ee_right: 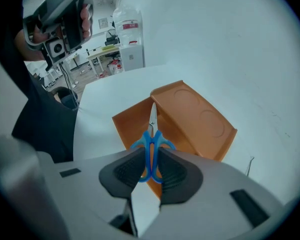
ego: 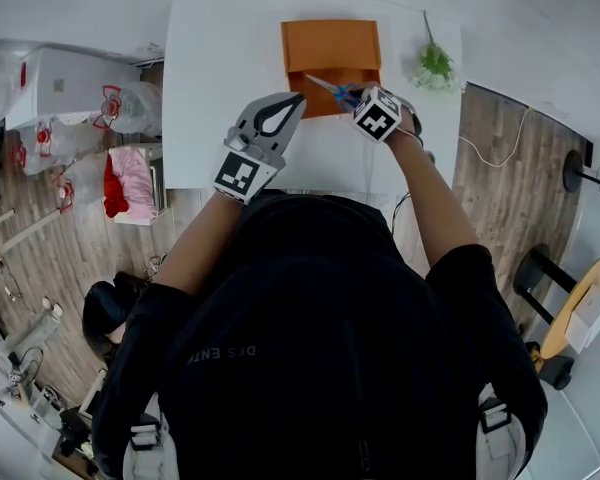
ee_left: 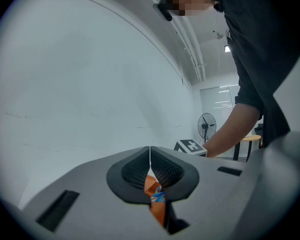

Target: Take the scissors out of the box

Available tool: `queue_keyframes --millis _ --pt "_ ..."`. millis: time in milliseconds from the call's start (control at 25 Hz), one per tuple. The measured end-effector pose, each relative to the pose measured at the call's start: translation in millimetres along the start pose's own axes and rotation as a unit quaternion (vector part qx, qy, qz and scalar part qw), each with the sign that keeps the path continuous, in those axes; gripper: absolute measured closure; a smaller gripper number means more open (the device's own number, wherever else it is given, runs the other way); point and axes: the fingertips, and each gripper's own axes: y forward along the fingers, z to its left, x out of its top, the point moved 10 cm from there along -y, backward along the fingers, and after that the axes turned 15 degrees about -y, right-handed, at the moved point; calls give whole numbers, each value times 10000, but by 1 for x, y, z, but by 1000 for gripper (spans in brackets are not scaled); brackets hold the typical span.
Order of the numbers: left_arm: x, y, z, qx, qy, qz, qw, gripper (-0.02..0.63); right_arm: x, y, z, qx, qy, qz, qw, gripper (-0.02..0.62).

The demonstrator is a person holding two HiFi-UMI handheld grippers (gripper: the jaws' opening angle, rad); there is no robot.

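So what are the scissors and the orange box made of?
The scissors seem to have metal blades, silvery and shiny, and plastic handles, smooth and bright blue. The box looks like thin moulded plastic with a dull orange finish: round shapes are pressed into its lid. It might be stiff card instead; I can't tell for sure.

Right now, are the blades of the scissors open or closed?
Closed: the scissors show one narrow blade point above the blue handles, which the right gripper clamps over the orange box.
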Motion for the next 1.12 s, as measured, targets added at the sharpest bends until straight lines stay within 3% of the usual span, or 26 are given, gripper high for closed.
queue_keyframes --millis 160,400,560,720,880,1120 --pt "2 -1 -3 -7 38 14 10000 586 5 -24 3 -149 268 -425 9986 505" --pt "5 -3 -4 -32 96 40 9999 585 18 -60 6 -571 176 -886 9943 505" --pt "12 -2 -2 -18 141 51 9999 586 29 -86 6 -749 276 -1552 9847 505" --pt "22 -4 -2 38 143 9 9999 585 40 -120 8 -913 503 -2414 9648 503" --pt "40 -6 -1 125 126 -37 9998 584 49 -156 9 -1168 707 -3257 9355 503" --pt "63 -5 -5 -4 190 -133 9997 586 53 -191 11 -1650 797 -3903 9023 503"
